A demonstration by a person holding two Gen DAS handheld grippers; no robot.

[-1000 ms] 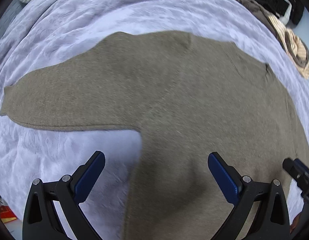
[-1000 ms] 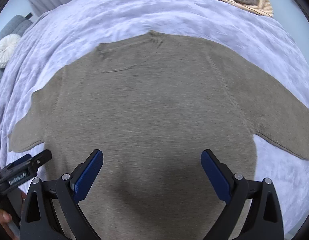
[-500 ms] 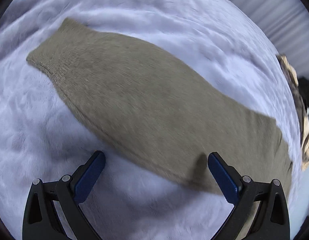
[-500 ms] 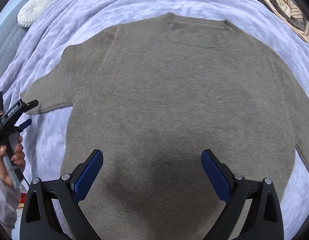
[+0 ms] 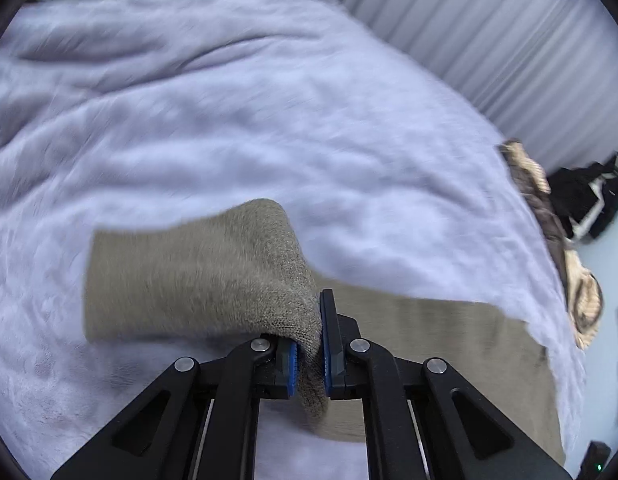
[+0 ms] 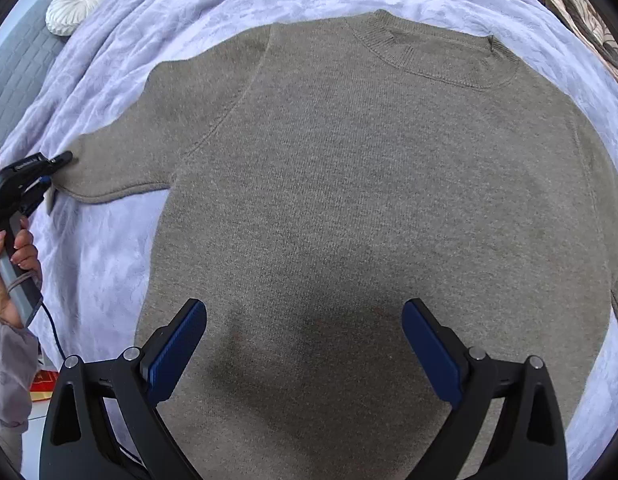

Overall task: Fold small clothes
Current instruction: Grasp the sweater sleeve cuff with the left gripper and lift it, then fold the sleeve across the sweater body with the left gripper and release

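Taupe knitted wool sweater [image 5: 197,276] fills the left wrist view: the left gripper [image 5: 309,354], spread wide a second ago over the flat sleeve, now pinches the cuff, lifted off the lavender quilted bedspread [image 5: 269,120], so the sleeve fold can begin. From the right wrist view, the right gripper [image 6: 305,344] hovers spread and empty above the sweater's body, spread flat on the bed. No containers appear.

Black gripper frames [image 6: 305,360] with silver screws carry ribbed blue fingers [image 6: 175,354]; the person's sleeve [image 6: 7,376] is pale lilac.
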